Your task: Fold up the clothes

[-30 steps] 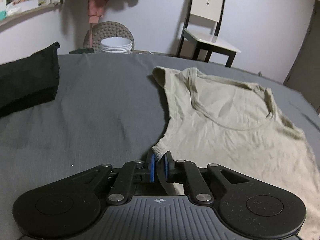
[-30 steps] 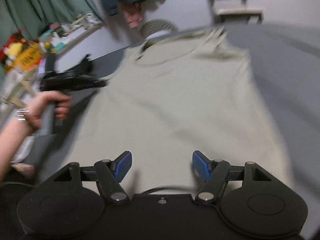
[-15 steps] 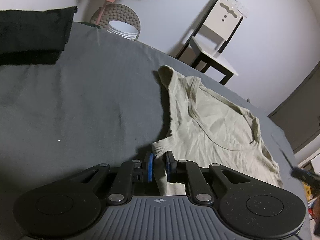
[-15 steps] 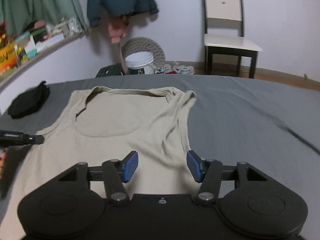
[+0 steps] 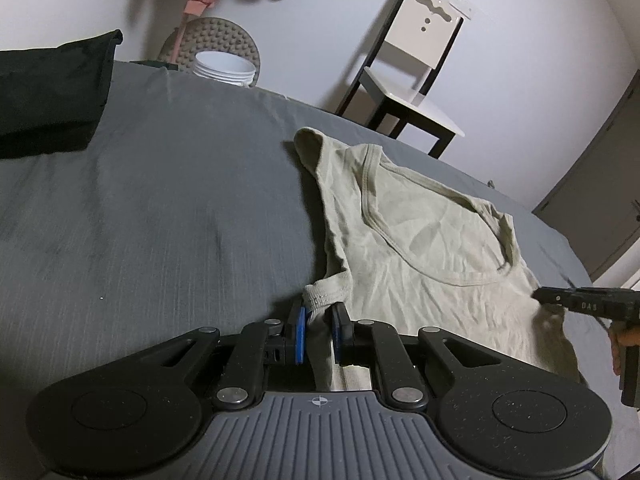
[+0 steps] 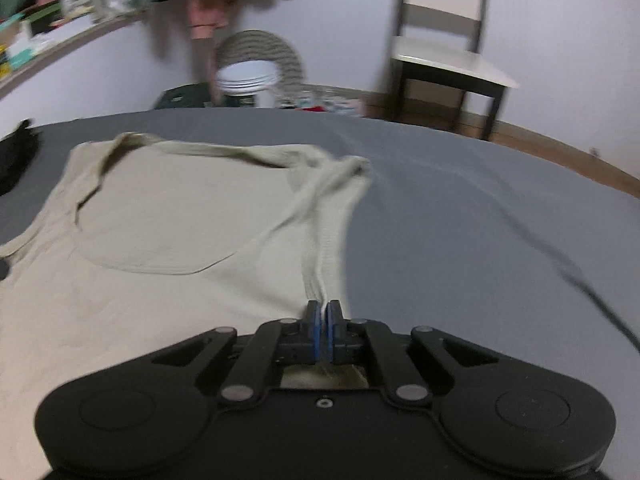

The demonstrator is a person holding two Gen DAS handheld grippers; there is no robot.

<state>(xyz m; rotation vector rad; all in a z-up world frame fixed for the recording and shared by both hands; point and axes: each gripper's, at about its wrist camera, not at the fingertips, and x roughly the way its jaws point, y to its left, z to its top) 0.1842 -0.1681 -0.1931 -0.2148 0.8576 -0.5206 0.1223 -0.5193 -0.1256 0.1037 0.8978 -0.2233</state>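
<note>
A beige tank top [image 5: 424, 248] lies flat on the grey bed sheet [image 5: 160, 208], neckline away from me. My left gripper [image 5: 319, 320] is shut on the tank top's left armhole edge, cloth bunched between the blue pads. My right gripper [image 6: 323, 320] is shut on the right armhole edge of the same tank top [image 6: 160, 248], the strap running ahead from its jaws. In the left wrist view the right gripper [image 5: 588, 304] shows at the far right, held by a hand [image 5: 624, 344].
A black folded cloth [image 5: 48, 96] lies at the sheet's far left. Beyond the bed stand a white bucket [image 5: 224, 68], a round woven stool [image 6: 260, 52] and a white chair with dark legs [image 5: 412, 80]. Clothes hang on the wall. The sheet [image 6: 480, 220] lies bare right of the top.
My right gripper closed from wide open onto the right armhole edge after moving to that side. The left gripper kept its grip and tilted its view.
</note>
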